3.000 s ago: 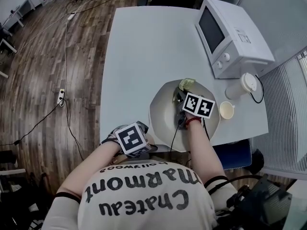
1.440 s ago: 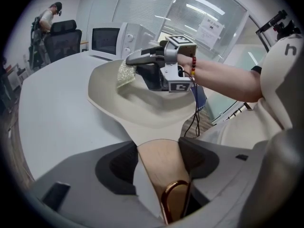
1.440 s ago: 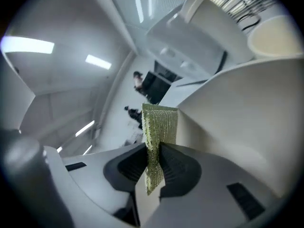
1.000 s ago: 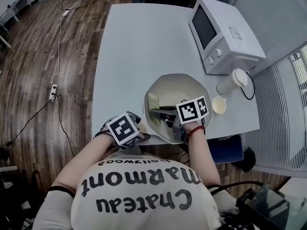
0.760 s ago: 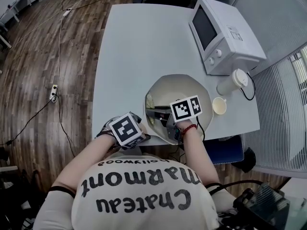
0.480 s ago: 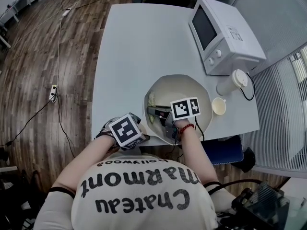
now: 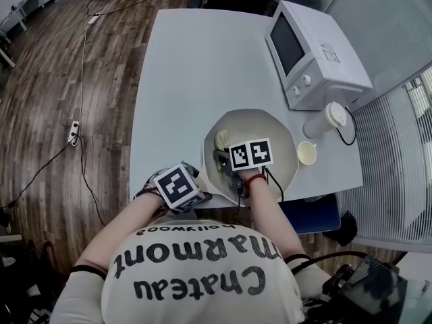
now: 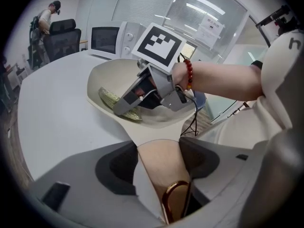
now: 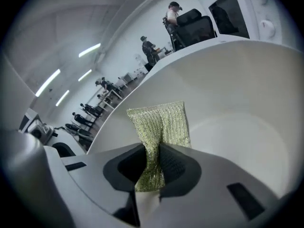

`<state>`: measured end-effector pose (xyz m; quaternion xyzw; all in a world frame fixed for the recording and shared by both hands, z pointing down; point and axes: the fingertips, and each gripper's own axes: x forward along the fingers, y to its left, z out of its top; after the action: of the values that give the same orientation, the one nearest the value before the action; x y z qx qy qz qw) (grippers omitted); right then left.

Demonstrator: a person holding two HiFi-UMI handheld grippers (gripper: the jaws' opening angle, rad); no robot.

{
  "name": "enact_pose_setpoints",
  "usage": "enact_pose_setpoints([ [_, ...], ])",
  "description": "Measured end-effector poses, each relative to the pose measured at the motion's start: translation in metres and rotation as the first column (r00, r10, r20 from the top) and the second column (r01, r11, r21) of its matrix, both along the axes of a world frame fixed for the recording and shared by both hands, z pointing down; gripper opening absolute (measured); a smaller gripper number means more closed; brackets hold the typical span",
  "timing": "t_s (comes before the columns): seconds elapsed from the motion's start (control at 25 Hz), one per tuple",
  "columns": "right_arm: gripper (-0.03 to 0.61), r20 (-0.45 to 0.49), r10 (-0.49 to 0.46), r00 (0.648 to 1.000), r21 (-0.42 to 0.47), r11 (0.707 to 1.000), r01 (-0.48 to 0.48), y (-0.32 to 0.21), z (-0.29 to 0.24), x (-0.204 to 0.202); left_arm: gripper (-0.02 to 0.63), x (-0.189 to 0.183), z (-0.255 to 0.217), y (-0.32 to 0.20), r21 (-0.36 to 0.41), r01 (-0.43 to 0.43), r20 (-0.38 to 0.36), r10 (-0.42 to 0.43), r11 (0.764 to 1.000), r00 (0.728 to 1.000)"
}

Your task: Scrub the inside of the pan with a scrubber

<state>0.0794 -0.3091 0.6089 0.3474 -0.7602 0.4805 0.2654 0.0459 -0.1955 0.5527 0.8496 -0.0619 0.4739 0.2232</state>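
Right gripper view: the right gripper [image 9: 154, 164], pinching a yellow-green mesh scrubber [image 9: 161, 122], scrubs the cream round pan [image 9: 247, 127] at nine o'clock while the left gripper [image 8: 159, 167] clamps its handle [image 8: 154, 148]; the next sweep probably heads centreward.

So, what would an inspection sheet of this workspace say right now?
Surface: white table, with the pan near its front edge.
Job's things: pan on the table; scrubber inside it, against the left wall.
Clutter: microwave, lidded cup and small cup, behind and right of the pan.
Grippers: left gripper jaws shut on the pan's handle; right gripper jaws shut on the scrubber.
Cables: one cable loops by the lidded cup; floor cables and a power strip.
Surroundings: wood floor, blinds at right, people far off.
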Motion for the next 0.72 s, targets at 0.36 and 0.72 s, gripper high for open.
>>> enact_pose_setpoints([
  [0.36,0.066,-0.403,0.032,0.914,0.13,0.991,0.022,-0.026,0.006,0.057,0.282,0.002,0.002,-0.001,0.0,0.007,-0.008,-0.007,1.0,1.0],
  [0.72,0.064,-0.501,0.175,0.847,0.133,0.983,-0.124,-0.034,0.009,0.123,0.281,0.001,0.001,0.0,-0.013,0.012,-0.021,-0.013,1.0,1.0],
])
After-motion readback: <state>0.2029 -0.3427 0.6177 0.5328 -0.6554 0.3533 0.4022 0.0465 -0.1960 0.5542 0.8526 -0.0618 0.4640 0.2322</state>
